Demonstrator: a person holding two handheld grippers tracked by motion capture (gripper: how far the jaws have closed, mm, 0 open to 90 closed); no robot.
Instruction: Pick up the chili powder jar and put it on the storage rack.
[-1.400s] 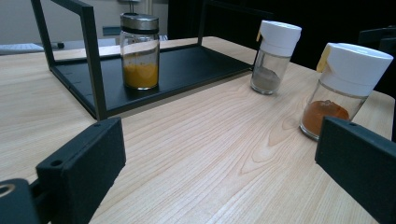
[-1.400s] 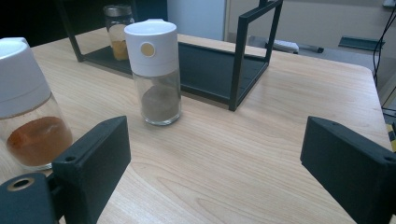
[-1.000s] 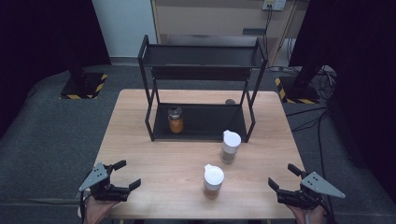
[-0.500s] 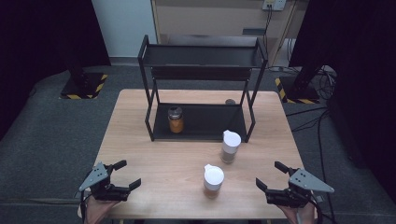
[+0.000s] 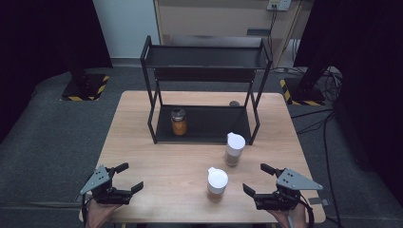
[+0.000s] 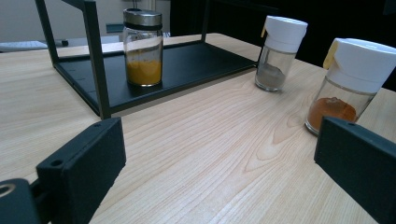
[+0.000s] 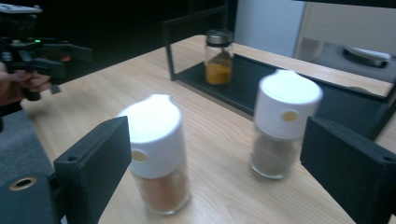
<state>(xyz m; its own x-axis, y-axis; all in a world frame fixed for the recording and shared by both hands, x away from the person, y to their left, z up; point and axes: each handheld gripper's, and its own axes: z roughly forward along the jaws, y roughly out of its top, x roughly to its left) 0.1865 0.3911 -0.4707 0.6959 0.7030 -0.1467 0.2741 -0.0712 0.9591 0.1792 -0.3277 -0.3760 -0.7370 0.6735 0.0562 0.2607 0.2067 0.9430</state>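
Holding both grippers with jaws spread and empty: my left gripper (image 5: 118,183) at the table's (image 5: 157,159) near-left corner, my right gripper (image 5: 265,183) near the near-right corner, just beside the orange-spice shaker (image 5: 217,181) (white-capped, upright); grey-spice shaker (image 5: 234,148) stands before the rack (image 5: 204,124).

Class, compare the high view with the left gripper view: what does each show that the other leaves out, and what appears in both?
High view alone: the left gripper, the right gripper, both open, and the rack's upper shelf. Left gripper view alone: the jars' contents, grey powder and orange powder. Both: the metal-lidded jar on the rack's lower shelf, two white-capped jars, the wooden table.
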